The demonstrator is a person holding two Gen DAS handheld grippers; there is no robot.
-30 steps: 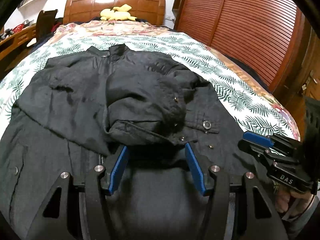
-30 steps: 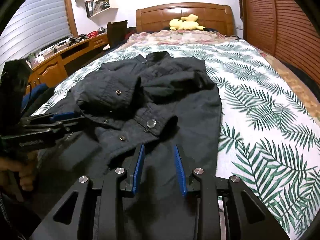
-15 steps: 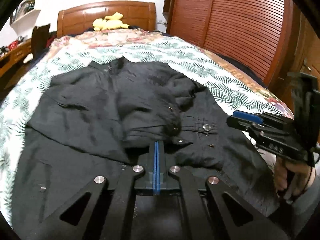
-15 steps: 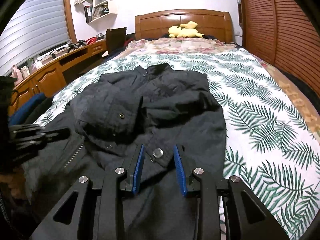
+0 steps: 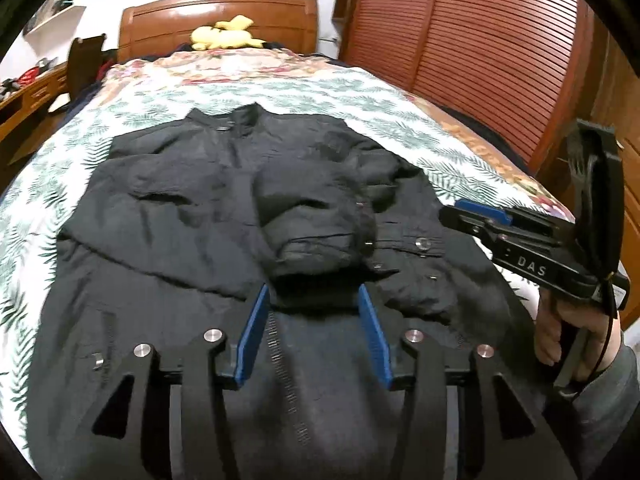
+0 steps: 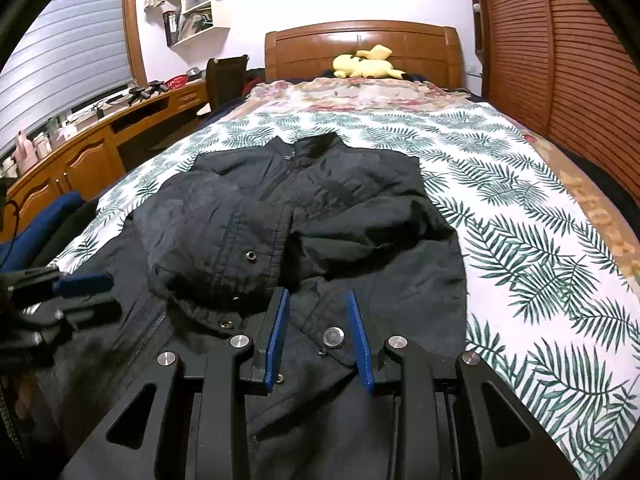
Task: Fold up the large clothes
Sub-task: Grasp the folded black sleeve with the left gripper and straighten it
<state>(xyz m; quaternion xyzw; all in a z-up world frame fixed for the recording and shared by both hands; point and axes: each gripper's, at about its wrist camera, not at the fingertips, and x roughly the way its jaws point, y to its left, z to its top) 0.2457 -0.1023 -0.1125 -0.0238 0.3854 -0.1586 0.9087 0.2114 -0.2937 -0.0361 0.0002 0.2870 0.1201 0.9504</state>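
Note:
A black jacket [image 5: 192, 216] lies front up on the bed, collar at the far end, both sleeves folded in across the chest. My left gripper [image 5: 314, 292] is open and empty above the lower front, just before the folded sleeve cuff [image 5: 320, 252]. In the right wrist view the jacket [image 6: 360, 208] fills the middle. My right gripper [image 6: 318, 300] is open and empty over the sleeve cuff with a metal snap [image 6: 333, 337]. The right gripper [image 5: 480, 216] also shows at the right of the left wrist view, held in a hand.
The bed has a leaf-print cover [image 6: 540, 240] and a wooden headboard [image 6: 360, 44] with a yellow plush toy [image 6: 368, 64]. A wooden desk [image 6: 80, 148] runs along the left. Slatted wooden wardrobe doors [image 5: 480, 40] stand on the right.
My left gripper, open a second ago, was shut half a second ago and is open again now. Both grippers drew back and rose a little. The jacket lies as before.

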